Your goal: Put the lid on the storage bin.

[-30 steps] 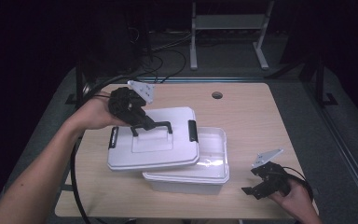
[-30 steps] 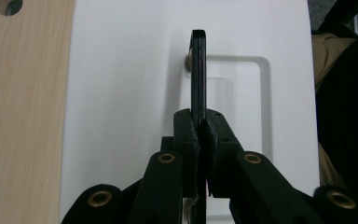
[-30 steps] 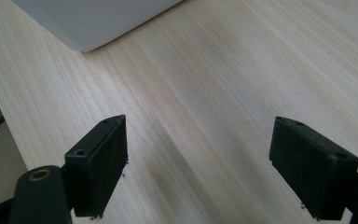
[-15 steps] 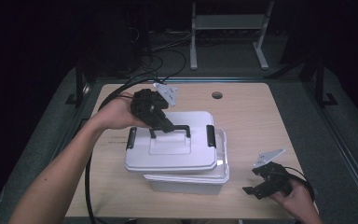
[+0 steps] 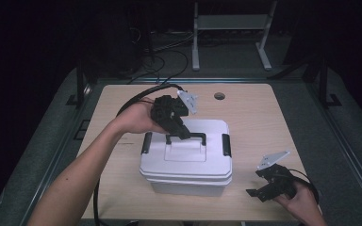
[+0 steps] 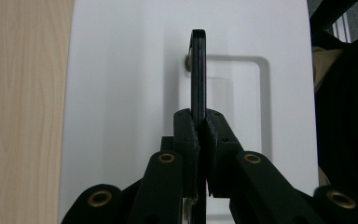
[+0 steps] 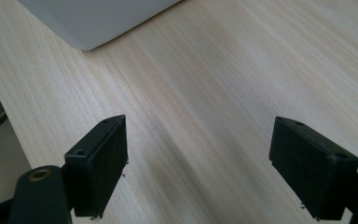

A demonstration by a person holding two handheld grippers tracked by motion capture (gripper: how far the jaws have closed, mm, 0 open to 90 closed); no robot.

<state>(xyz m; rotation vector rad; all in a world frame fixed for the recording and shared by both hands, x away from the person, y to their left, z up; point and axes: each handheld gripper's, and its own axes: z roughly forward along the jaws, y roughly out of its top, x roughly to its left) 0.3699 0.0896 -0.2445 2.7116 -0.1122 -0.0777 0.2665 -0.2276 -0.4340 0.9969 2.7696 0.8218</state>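
Observation:
A white lid (image 5: 185, 147) with black side clasps covers the white box (image 5: 188, 186) in the middle of the table. My left gripper (image 5: 181, 132) is shut on the lid's black handle (image 5: 195, 137); in the left gripper view the pads clamp the upright handle (image 6: 198, 70) above the white lid (image 6: 121, 93). My right gripper (image 5: 257, 189) rests low at the front right of the table, apart from the box. In the right gripper view it (image 7: 198, 163) stands open over bare wood, with a corner of the white box (image 7: 98, 23) at the upper left.
The wooden table (image 5: 273, 122) has a round cable hole (image 5: 219, 96) at the back. A black cable (image 5: 141, 96) loops from the left gripper. A metal stand (image 5: 228, 28) sits on the floor beyond the table. Dark floor surrounds the table.
The left gripper has carried the lid to the right and slightly down, from offset at the left to squarely over the box. The right gripper has stayed put.

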